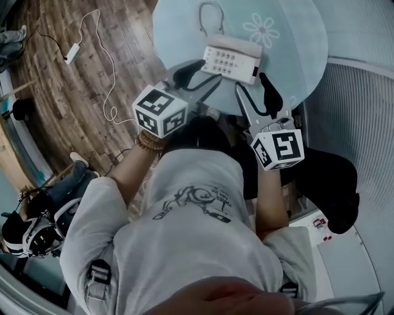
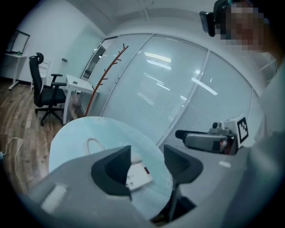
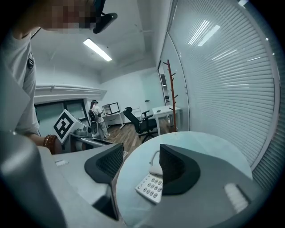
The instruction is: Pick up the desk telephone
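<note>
The desk telephone [image 1: 233,58], white with a grey keypad and its handset on the cradle, lies on the round pale glass table [image 1: 289,37]. Both grippers hover near the table's front edge, short of the phone. My left gripper [image 1: 200,77] is open at the phone's near left corner. My right gripper [image 1: 257,98] is open, below the phone's right end. In the left gripper view the phone [image 2: 138,175] shows beyond the open gripper [image 2: 149,167]. In the right gripper view the keypad [image 3: 151,187] lies ahead of the open gripper [image 3: 140,167]. Neither holds anything.
The phone's cord [image 1: 210,15] loops on the table behind it. A white power strip [image 1: 72,52] with a cable lies on the wooden floor to the left. A glass wall with blinds [image 1: 363,123] curves round the right. An office chair [image 2: 46,91] and a coat stand [image 2: 104,75] stand beyond.
</note>
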`<state>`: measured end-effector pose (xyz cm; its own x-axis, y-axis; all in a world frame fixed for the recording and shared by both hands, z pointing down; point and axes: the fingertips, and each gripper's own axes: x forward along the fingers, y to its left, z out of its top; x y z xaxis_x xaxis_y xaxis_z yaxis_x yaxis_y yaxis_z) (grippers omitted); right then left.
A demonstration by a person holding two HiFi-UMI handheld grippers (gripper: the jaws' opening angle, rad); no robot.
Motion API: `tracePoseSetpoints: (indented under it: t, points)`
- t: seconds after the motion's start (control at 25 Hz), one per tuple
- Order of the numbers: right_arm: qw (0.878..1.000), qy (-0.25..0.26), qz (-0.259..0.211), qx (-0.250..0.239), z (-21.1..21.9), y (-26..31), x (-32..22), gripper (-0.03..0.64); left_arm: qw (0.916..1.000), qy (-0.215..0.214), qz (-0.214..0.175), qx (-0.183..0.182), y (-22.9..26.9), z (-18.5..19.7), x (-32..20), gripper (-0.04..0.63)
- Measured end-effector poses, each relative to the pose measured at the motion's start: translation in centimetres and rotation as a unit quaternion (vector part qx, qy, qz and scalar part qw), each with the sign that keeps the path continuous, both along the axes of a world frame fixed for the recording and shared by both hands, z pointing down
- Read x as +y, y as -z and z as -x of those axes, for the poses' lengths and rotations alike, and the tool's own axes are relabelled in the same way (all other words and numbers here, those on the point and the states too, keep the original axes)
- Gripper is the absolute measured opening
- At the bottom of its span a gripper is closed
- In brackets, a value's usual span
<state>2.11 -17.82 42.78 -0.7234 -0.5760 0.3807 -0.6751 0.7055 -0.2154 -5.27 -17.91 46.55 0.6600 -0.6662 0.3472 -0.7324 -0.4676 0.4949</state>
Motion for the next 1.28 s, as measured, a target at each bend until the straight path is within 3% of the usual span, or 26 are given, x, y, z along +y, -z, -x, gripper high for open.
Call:
tracePoseSetpoints:
  t: [0.2, 0.32, 0.56, 0.72, 1.0, 1.28]
  points:
    - [0.998, -0.024, 0.055, 0.005, -1.9, -9.1, -4.6, 0.322, 0.9983, 0.009, 0.037, -0.044, -9.2, -0.5, -4.2, 0.319]
    - [0.995, -0.034, 0.089, 0.016, -3.0, -14.1, -7.2, 0.381, 0.9963, 0.012, 0.074, -0.042, -13.8, -0.9, -6.6, 0.342]
    - [0.989, -0.054, 0.135, 0.032, -4.9, -21.9, -9.7, 0.423, 0.9902, 0.02, 0.135, -0.029, -22.3, -0.9, -8.4, 0.377]
    - [0.984, -0.065, 0.163, 0.042, -5.3, -26.7, -11.1, 0.441, 0.9866, 0.016, 0.156, -0.045, -27.4, -0.4, -9.4, 0.385]
    - [0.977, -0.083, 0.195, 0.038, -5.7, -32.1, -11.9, 0.456, 0.9833, 0.016, 0.179, -0.025, -31.5, -0.5, -10.6, 0.393]
    - [0.975, -0.072, 0.209, 0.027, -4.4, -34.7, -11.8, 0.456, 0.9839, 0.027, 0.173, -0.036, -32.4, -0.4, -11.1, 0.391]
